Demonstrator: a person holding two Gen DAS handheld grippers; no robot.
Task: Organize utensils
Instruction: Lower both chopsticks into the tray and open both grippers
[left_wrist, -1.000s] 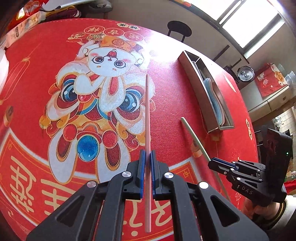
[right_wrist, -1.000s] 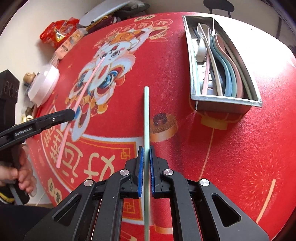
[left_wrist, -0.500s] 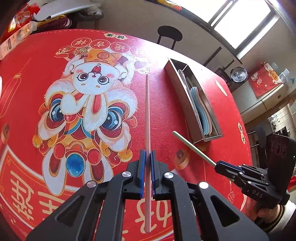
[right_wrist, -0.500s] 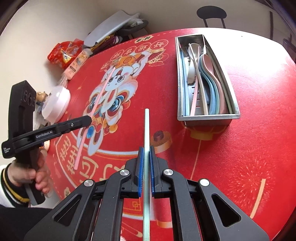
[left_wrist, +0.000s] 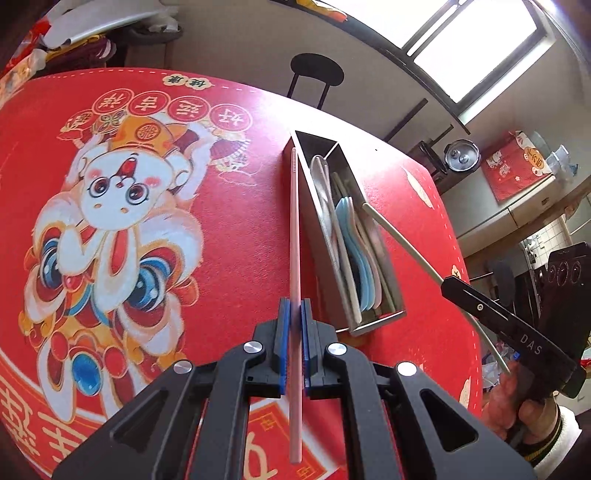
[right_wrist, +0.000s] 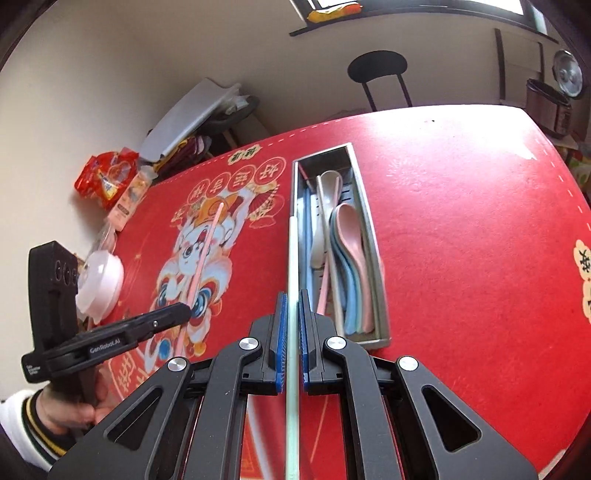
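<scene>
My left gripper (left_wrist: 294, 314) is shut on a pink chopstick (left_wrist: 294, 229), held above the red mat, its tip near the far left corner of the metal utensil tray (left_wrist: 376, 320). My right gripper (right_wrist: 291, 306) is shut on a pale green chopstick (right_wrist: 291, 258), raised beside the tray's (right_wrist: 369, 341) left wall. The tray holds pink and blue spoons (right_wrist: 351, 236) and several chopsticks. In the left wrist view the right gripper (left_wrist: 448, 282) holds the green chopstick (left_wrist: 402, 236) over the tray. In the right wrist view the left gripper (right_wrist: 181, 312) holds the pink chopstick (right_wrist: 205, 251).
A red mat with a cartoon rabbit (left_wrist: 122, 206) covers the round table. A white lidded bowl (right_wrist: 101, 280) and snack packets (right_wrist: 107, 177) sit at the table's left edge. A black chair (right_wrist: 380, 77) stands beyond the far edge.
Both grippers have risen and moved toward the tray, each carrying its chopstick. The pink chopstick's tip has come up to the tray's far corner, and the green one now hangs over the tray.
</scene>
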